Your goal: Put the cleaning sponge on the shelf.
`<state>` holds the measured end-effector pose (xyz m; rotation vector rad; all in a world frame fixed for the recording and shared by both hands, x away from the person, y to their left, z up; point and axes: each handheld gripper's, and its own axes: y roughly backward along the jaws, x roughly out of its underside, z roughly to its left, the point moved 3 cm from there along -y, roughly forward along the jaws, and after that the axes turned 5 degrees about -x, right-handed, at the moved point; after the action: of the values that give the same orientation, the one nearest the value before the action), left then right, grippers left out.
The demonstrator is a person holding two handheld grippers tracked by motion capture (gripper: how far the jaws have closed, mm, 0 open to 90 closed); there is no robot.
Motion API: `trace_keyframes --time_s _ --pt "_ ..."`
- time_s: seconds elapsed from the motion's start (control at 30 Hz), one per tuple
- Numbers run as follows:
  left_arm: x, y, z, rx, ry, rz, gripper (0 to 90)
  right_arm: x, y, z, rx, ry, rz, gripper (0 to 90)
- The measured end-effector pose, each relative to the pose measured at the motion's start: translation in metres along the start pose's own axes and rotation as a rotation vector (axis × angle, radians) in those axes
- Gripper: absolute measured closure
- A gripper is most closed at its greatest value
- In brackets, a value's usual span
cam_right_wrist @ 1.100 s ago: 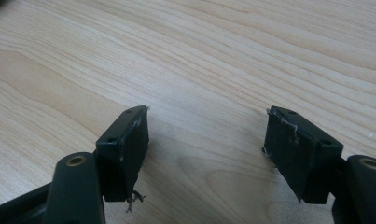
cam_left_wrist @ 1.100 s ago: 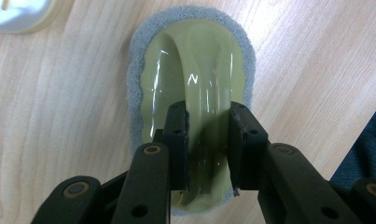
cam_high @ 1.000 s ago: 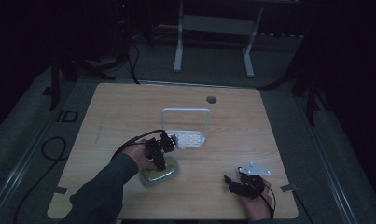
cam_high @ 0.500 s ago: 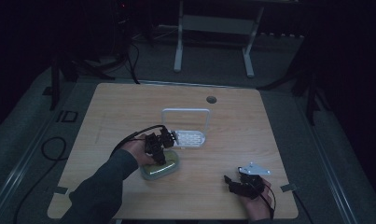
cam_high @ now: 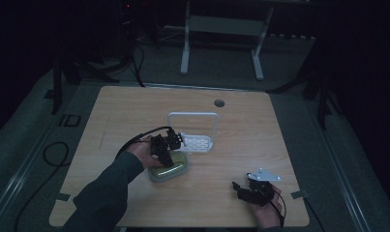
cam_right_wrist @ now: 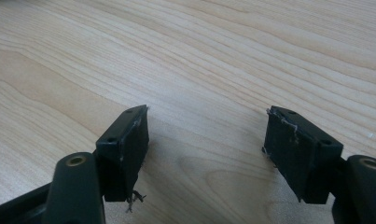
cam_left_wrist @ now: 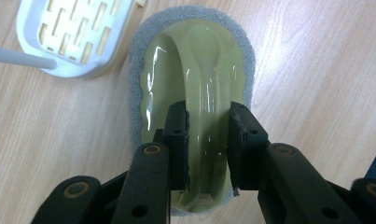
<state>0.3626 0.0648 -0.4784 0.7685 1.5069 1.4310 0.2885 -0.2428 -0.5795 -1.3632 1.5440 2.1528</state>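
Observation:
A scrubber (cam_left_wrist: 199,51) with a glossy pale-green plastic top and a grey sponge pad lies near the middle of the table (cam_high: 134,111). My left gripper (cam_left_wrist: 209,112) points down on it, with a jaw on each side of the raised green handle ridge and the pads pressed against it. From the high view, the left gripper (cam_high: 166,150) sits over the scrubber (cam_high: 172,170), just left of a white slotted rack (cam_high: 197,142). My right gripper (cam_high: 238,190) rests near the front right of the table. Its jaws (cam_right_wrist: 206,123) stand wide open over bare wood.
The white slotted rack (cam_left_wrist: 73,37) has an upright wire-like frame (cam_high: 192,116) and stands right beside the scrubber's far end. A round cable hole (cam_high: 219,103) sits at the table's far side. Cables trail off the left edge.
My left hand and gripper have edged slightly toward the white rack, and the scrubber under them has shifted with them. The right gripper has stayed where it was.

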Motion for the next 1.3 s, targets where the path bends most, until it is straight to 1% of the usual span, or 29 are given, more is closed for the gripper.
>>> trace_keyframes --time_s 0.13,0.17,0.2,0.27,0.4,0.47,0.5,0.7,0.8,0.87,0.9,1.13,1.17,1.3 --pt "-0.004 0.002 0.0 -0.019 -0.023 -0.011 71.8 0.0 0.0 0.0 0.0 0.0 0.0 30.0" --pt "-0.005 0.002 -0.001 -0.02 -0.024 -0.013 71.8 0.0 0.0 0.0 0.0 0.0 0.0 30.0" --pt "-0.006 0.003 0.0 -0.024 -0.038 -0.008 71.8 0.0 0.0 0.0 0.0 0.0 0.0 30.0" --pt "-0.008 0.003 -0.001 -0.028 -0.038 -0.011 71.8 0.0 0.0 0.0 0.0 0.0 0.0 30.0" --pt "-0.01 0.003 0.0 -0.038 -0.063 -0.021 71.8 0.0 0.0 0.0 0.0 0.0 0.0 30.0" --pt "-0.01 0.003 -0.001 -0.04 -0.062 -0.024 71.8 0.0 0.0 0.0 0.0 0.0 0.0 30.0" --pt "-0.011 0.003 0.001 -0.045 -0.082 -0.031 71.7 0.0 0.0 0.0 0.0 0.0 0.0 30.0" --pt "-0.013 0.006 0.002 -0.067 -0.104 -0.037 71.8 0.0 0.0 0.0 0.0 0.0 0.0 30.0" --pt "-0.015 0.009 0.003 -0.08 -0.125 -0.038 71.8 0.0 0.0 0.0 0.0 0.0 0.0 30.0" --pt "-0.015 0.009 0.003 -0.08 -0.125 -0.038 71.8 0.0 0.0 0.0 0.0 0.0 0.0 30.0" --pt "-0.017 0.01 0.003 -0.087 -0.136 -0.048 71.8 0.0 0.0 0.0 0.0 -0.001 0.0 30.0" --pt "-0.02 0.007 0.003 -0.095 -0.16 -0.057 71.8 0.0 0.0 0.0 0.0 -0.002 -0.001 30.0" --pt "-0.02 0.007 0.004 -0.101 -0.17 -0.057 71.8 0.0 0.0 0.0 0.0 -0.001 -0.001 30.0" --pt "-0.02 0.005 0.006 -0.114 -0.178 -0.06 71.8 0.0 0.0 0.0 0.0 -0.001 0.0 30.0"
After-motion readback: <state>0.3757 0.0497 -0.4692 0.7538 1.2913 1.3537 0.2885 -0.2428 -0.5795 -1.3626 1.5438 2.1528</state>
